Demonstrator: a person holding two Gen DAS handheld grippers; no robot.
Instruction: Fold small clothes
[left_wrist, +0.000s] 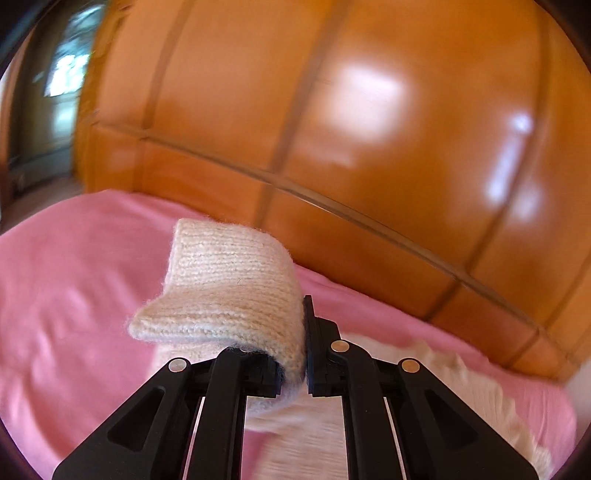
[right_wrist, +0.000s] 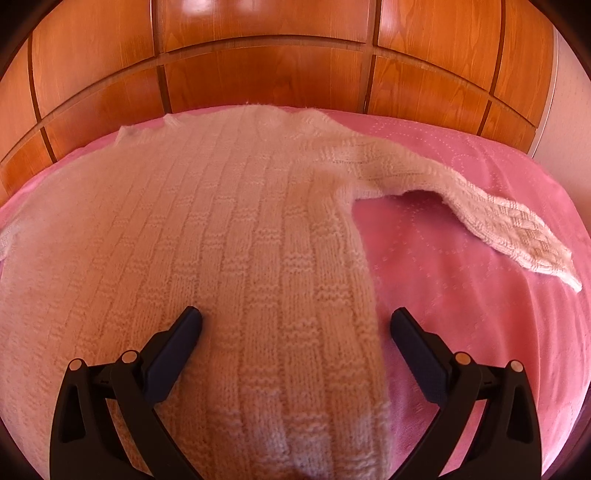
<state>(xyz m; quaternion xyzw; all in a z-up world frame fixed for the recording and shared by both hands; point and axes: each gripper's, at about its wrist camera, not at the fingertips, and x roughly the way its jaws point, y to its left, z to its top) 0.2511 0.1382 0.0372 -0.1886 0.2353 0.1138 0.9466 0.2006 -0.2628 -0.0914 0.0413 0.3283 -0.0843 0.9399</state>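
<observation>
A cream knitted sweater (right_wrist: 229, 229) lies spread flat on a pink bedspread (right_wrist: 461, 258), with one sleeve (right_wrist: 480, 218) stretched out to the right. My right gripper (right_wrist: 295, 325) is open, its fingers straddling the sweater's right side edge near the hem, low over the fabric. My left gripper (left_wrist: 304, 354) is shut on a piece of the sweater (left_wrist: 229, 280), a cuff or edge that flops over the left finger, lifted above the bedspread (left_wrist: 74, 288). The rest of the sweater (left_wrist: 461, 380) blurs below and to the right.
A glossy wooden panelled headboard or wardrobe (right_wrist: 266, 66) stands right behind the bed. A doorway or window (left_wrist: 55, 96) shows at the far left in the left wrist view. A pale wall (right_wrist: 569, 103) is at the right.
</observation>
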